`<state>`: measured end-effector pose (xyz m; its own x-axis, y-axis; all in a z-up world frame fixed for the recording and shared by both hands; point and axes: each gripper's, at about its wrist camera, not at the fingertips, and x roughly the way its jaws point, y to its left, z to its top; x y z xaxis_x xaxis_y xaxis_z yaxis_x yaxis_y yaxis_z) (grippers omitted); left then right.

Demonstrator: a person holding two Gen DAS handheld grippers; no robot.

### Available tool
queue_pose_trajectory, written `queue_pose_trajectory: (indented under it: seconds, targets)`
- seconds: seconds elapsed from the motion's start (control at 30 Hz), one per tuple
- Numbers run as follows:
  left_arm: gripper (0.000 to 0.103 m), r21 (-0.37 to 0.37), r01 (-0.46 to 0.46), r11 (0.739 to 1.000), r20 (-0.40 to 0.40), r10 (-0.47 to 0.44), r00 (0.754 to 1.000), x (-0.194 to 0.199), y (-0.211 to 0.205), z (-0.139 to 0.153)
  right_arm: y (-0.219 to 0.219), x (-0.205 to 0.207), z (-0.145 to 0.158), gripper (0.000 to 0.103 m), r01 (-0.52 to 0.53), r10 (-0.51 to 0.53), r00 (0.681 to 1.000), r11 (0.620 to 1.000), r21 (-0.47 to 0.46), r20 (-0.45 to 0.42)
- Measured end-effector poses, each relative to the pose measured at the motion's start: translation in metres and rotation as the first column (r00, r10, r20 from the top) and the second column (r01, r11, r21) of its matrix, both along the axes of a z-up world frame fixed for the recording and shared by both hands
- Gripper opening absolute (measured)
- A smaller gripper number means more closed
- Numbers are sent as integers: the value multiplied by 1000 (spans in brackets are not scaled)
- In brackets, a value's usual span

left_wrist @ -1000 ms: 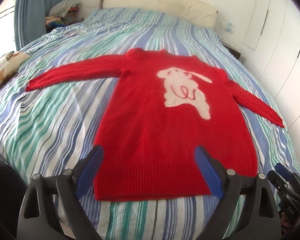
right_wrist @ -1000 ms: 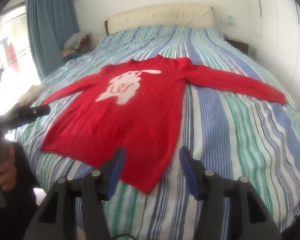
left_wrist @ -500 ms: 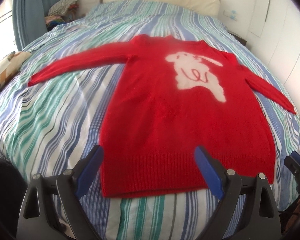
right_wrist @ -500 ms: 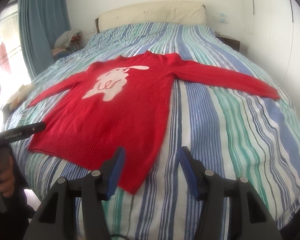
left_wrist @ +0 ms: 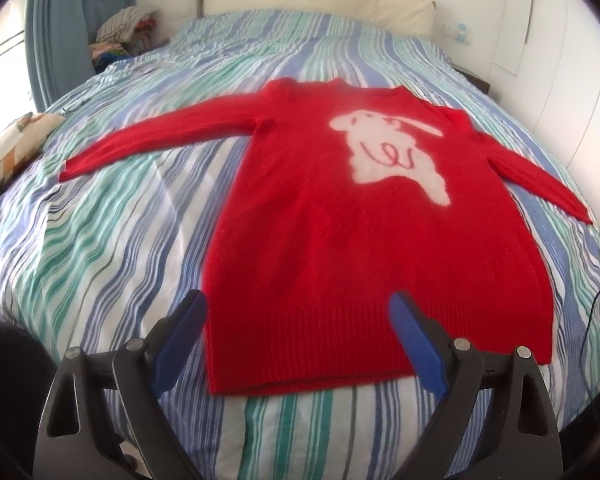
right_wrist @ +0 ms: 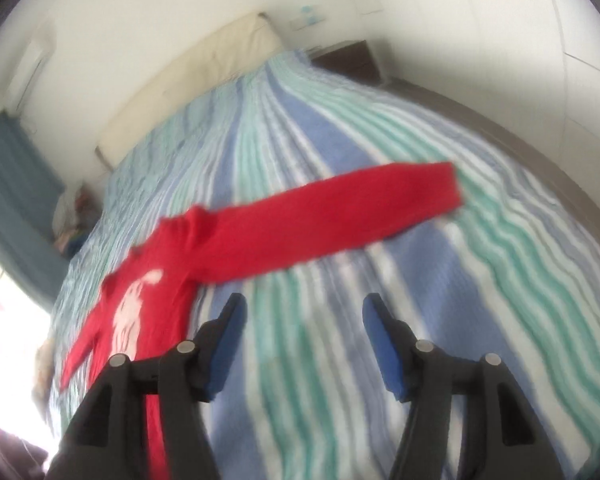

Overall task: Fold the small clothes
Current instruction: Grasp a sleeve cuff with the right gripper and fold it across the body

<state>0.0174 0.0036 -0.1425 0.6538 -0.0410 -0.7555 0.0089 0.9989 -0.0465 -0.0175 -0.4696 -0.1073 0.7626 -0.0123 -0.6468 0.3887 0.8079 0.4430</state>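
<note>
1. Left wrist view: whole red sweater (left_wrist: 356,232) lies flat on the striped bed (left_wrist: 100,240), front up, white animal print (left_wrist: 396,156) showing, both sleeves spread outward, ribbed hem toward the camera.
2. Left claw (left_wrist: 300,344) is open, nothing between its blue pads; it hovers over the hem, left pad just off the hem's left corner.
3. Right wrist view is tilted and motion-blurred; it shows only the upper body and the near sleeve (right_wrist: 320,220) stretched across the stripes, cuff end lying on bare bedding.
4. Right claw (right_wrist: 304,344) has its jaws apart and has just opened a bit further; only bedding between the pads, sleeve beyond the tips, not touched.
5. Only the left view shows the hem and the far sleeve; only the right view shows the nightstand (right_wrist: 348,60) beside the headboard (right_wrist: 188,80).
6. Open room: wide bare bedding on both sides of the sweater; bed edge close below the hem.
</note>
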Motion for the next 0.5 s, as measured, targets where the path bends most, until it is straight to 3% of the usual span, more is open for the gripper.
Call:
queue_pose_trajectory:
  seconds: [0.1,0.23,0.47,0.5]
  targets:
    - [93,26,-3,1000,-10,3,1000,1,-2,-5,-75,15,-18,60,123,-120,992,978,170,-28]
    - [93,72,6,997,-32,-4,999,4,-7,-13,-123,30,-46,60,182,-179,983,911,370,-43]
    - [93,109,15,994,-61,-9,998,7,-14,-22,-137,58,-69,59,225,-215,974,861,456,-74]
    - [93,113,18,993,-69,-11,998,8,-15,-24,-139,61,-73,54,233,-224,972,854,465,-76]
